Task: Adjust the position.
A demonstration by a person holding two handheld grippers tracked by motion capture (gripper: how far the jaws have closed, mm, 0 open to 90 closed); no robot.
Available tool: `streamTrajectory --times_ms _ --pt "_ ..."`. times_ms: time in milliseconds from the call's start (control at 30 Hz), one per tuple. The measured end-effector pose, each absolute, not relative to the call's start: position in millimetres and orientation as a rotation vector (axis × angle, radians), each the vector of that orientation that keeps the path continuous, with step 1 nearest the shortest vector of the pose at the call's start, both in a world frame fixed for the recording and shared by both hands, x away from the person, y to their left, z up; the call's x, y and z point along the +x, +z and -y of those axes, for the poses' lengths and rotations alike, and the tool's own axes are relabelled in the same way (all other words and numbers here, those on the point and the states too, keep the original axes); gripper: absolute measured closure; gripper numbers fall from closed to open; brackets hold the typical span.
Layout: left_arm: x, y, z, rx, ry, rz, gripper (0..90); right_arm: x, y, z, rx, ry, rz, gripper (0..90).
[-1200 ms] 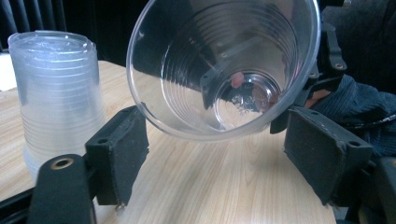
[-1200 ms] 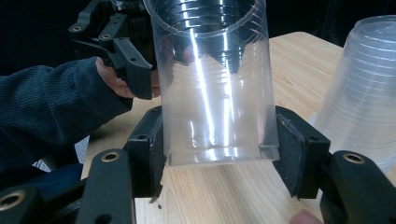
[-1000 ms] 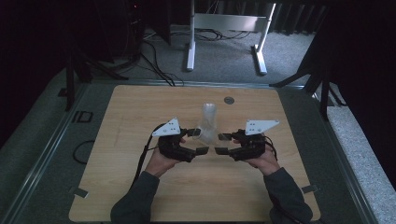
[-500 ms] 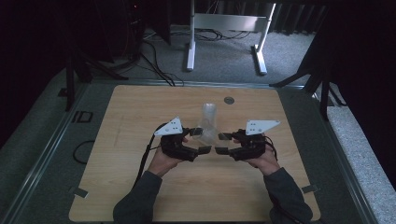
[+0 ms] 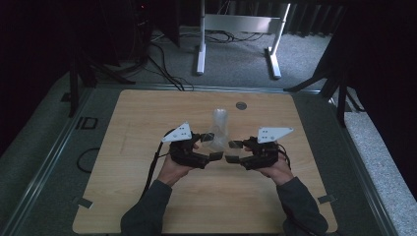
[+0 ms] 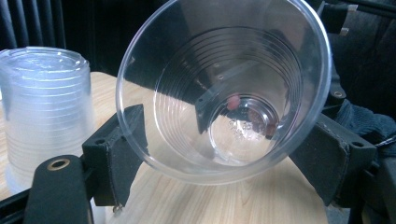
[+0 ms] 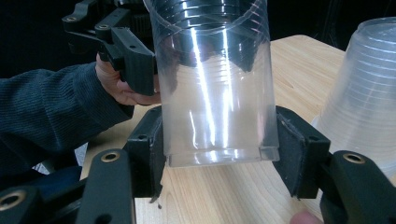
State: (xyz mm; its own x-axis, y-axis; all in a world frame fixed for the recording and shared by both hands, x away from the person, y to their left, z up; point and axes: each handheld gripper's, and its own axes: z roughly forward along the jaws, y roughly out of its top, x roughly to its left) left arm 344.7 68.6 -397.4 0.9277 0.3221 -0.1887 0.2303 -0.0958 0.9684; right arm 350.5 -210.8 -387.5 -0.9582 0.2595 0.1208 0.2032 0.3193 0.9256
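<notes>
A single clear plastic cup (image 5: pixel 215 143) lies on its side just above the wooden table (image 5: pixel 137 128), held between both grippers. My left gripper (image 5: pixel 208 149) is shut across the wide rim end; in the left gripper view I look into the cup's mouth (image 6: pixel 224 93), with a pad on each side and the left gripper (image 6: pixel 224 156) around it. My right gripper (image 5: pixel 231 151) is shut on the narrow base; in the right gripper view the cup (image 7: pixel 215 93) sits between the right gripper's (image 7: pixel 219 156) pads, bottom toward the camera.
An upside-down stack of clear cups (image 5: pixel 220 120) stands just behind the grippers, seen as the stack (image 6: pixel 46 107) and the stack (image 7: pixel 364 93). A small grey disc (image 5: pixel 241 105) lies near the table's far edge. A white metal frame (image 5: pixel 236 24) stands on the floor beyond.
</notes>
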Motion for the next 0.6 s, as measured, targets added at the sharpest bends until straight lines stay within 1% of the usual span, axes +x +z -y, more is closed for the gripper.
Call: streamTrajectory --times_ms 400,600 --pt "347.0 -399.7 -65.4 1.631 0.036 -0.434 20.6 350.6 -387.8 209.1 0.438 1.751 -2.512 41.6" --pt "348.1 -400.3 -64.6 1.619 0.034 -0.44 20.6 350.7 -388.1 208.4 0.435 1.753 -2.51 41.6"
